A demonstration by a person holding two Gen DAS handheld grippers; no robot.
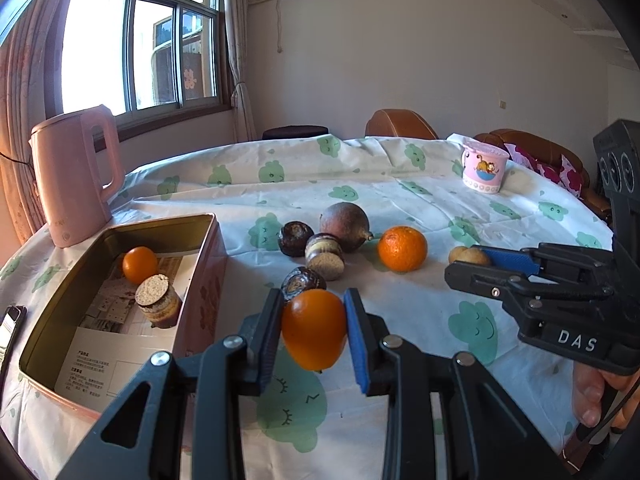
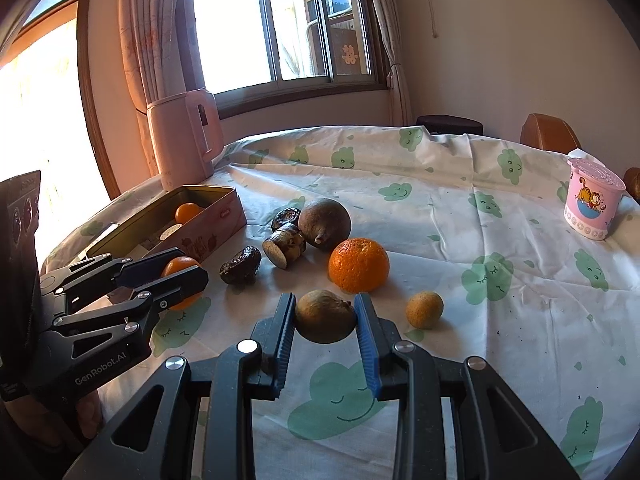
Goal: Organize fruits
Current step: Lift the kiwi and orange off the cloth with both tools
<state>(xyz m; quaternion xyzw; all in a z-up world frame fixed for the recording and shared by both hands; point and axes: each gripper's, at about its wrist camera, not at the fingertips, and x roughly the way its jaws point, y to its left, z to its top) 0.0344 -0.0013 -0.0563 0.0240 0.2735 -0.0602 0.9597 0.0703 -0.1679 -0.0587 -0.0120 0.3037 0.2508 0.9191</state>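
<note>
Left-wrist view: left gripper [image 1: 314, 330] clamps a small orange [image 1: 314, 328] at lower centre, beside the tin box [image 1: 200, 280]; smooth skin could slip. Right-wrist view: right gripper [image 2: 325, 320] brackets a brown fruit [image 2: 325, 316], seemingly pinched; it may roll.

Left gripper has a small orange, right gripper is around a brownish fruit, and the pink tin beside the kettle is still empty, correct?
Not quite: the pink tin isn't empty. The left wrist view shows a small orange fruit and a cork-topped piece inside it. The rest holds: the left gripper has a small orange, and the right gripper is around a brownish fruit.
</note>
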